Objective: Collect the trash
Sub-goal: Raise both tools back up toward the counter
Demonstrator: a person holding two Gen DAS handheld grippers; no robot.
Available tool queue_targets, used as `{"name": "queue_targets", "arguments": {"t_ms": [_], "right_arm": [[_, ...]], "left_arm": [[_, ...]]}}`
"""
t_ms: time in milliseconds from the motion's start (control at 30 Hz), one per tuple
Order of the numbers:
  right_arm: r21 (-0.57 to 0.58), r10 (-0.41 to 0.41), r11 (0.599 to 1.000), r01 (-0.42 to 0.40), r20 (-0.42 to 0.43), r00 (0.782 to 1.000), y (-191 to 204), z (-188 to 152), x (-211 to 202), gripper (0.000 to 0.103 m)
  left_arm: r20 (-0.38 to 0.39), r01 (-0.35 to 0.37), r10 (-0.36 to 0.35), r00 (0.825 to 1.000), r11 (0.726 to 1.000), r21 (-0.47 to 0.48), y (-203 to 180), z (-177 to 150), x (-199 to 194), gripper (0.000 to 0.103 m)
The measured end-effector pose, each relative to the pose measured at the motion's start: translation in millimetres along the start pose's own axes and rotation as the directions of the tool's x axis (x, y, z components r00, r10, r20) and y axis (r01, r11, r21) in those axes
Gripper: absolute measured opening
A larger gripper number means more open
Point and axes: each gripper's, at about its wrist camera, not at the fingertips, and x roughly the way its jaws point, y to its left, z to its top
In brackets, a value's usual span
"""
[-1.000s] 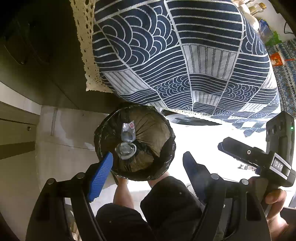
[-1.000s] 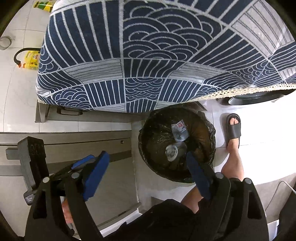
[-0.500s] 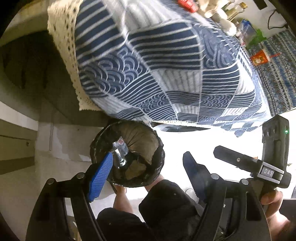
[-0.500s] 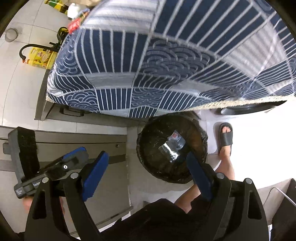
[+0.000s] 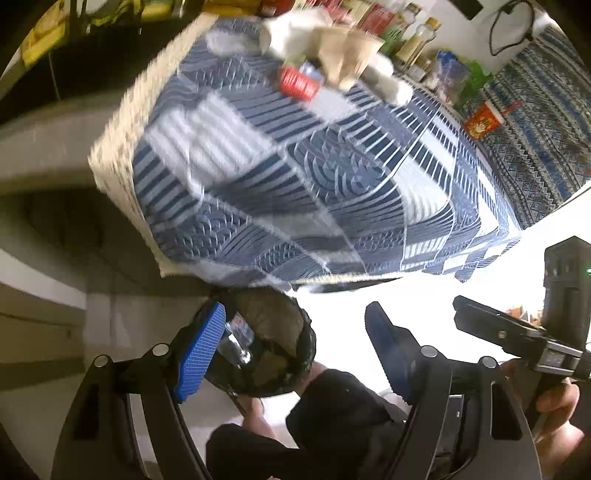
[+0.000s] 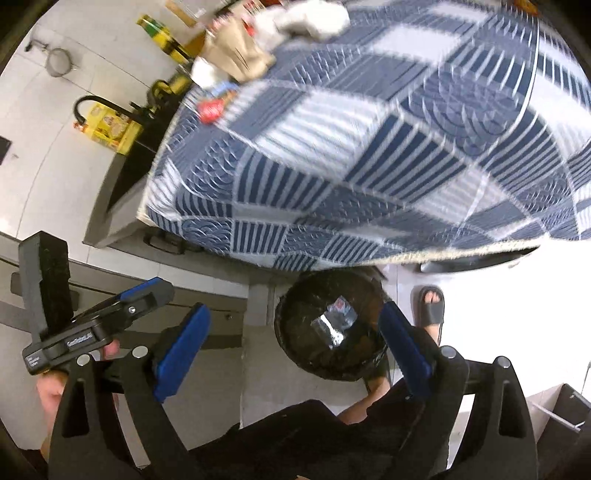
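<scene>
A black-lined trash bin (image 5: 295, 332) (image 6: 295, 314) stands on the floor under the table edge, with a clear plastic bottle (image 5: 238, 341) (image 6: 334, 319) inside. My left gripper (image 5: 293, 347) is open and empty, held above the bin. My right gripper (image 6: 291, 343) is open and empty, also above the bin. On the blue patterned tablecloth (image 5: 295, 166) (image 6: 369, 147) lie a red can (image 5: 297, 83) (image 6: 211, 109), a crumpled brown paper bag (image 5: 347, 55) (image 6: 236, 55) and white crumpled paper (image 6: 306, 16).
Bottles and a red cup (image 5: 482, 120) stand along the table's far side. A yellow box (image 6: 109, 127) sits on a side counter. My sandalled foot (image 6: 430, 306) is beside the bin. Grey cabinets lie to the left.
Both grippers have risen and tilted up from the bin, so the tabletop with its trash has come into view. Both stayed open.
</scene>
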Motion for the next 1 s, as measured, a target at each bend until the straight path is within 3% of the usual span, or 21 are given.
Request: {"name": "queue_targets", "arguments": {"t_ms": [200,267,367,533,600,667,1000], "right_arm": [[-0.047,0.001,0.999,0.003,0.088,0.996,15,21,-34,0.094],[-0.061,0.006,0.998,0.002,0.13,0.991,19,34,-49,0.099],[-0.1,0.011,0.995,0.01,0.208,0.978,28,54,-72,0.098],[-0.139,0.013,0.99,0.028,0.284,0.959,40,79,-98,0.098],[-0.157,0.024,0.987,0.026,0.308,0.951,45,87,-106,0.099],[-0.165,0.029,0.986,0.027,0.329,0.944,48,93,-113,0.098],[-0.199,0.042,0.979,0.036,0.375,0.926,48,126,-126,0.098]], "left_arm": [[0.104,-0.014,0.009,0.995,0.999,0.052,-19,23,-35,0.082],[0.153,-0.016,0.005,0.988,0.998,0.068,-26,37,-50,0.083],[0.226,-0.02,0.001,0.974,0.996,0.084,-34,54,-72,0.091],[0.29,-0.034,0.002,0.957,0.994,0.108,-51,75,-96,0.091],[0.329,-0.049,0.004,0.944,0.99,0.129,-60,83,-106,0.097],[0.363,-0.055,-0.002,0.932,0.988,0.146,-66,90,-115,0.096],[0.403,-0.122,0.044,0.914,0.978,0.17,-81,116,-114,0.096]]}}
